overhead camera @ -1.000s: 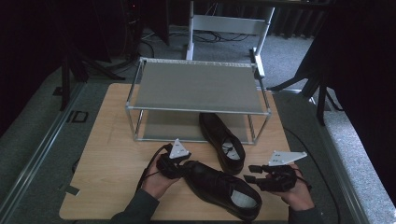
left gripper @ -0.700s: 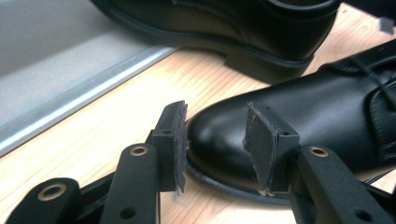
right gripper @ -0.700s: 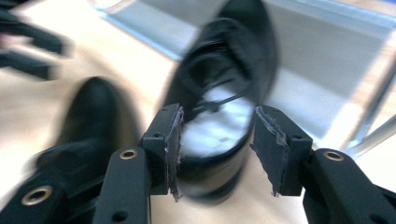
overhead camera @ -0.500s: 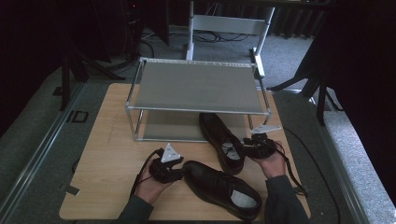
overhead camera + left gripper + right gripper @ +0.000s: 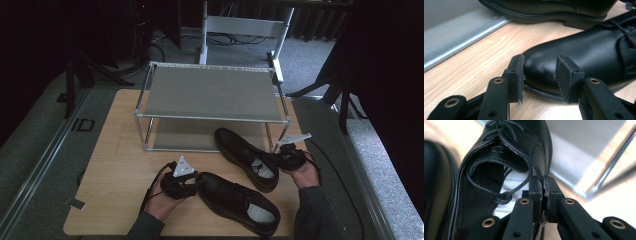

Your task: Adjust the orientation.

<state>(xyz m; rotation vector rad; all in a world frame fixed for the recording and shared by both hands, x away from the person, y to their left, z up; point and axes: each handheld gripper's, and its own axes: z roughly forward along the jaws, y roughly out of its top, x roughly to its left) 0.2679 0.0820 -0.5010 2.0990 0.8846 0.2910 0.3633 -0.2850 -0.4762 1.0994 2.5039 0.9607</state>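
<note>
My right gripper (image 5: 543, 185) has just closed, jaws pinching the far shoe's (image 5: 245, 156) rim; left gripper (image 5: 539, 76) jaws spread around the near shoe's (image 5: 584, 53) toe.

Dim room up top in the high view: the background falls off to near black, while the wooden surface (image 5: 120, 170) catches soft, even light and the shadows under the rack (image 5: 210, 95) stay faint. Left gripper view is bright and crisp on the near shoe (image 5: 584, 55), with a gentle sheen on its toe. Right gripper view blows out white at the right edge, and its far corners go blurry.
</note>
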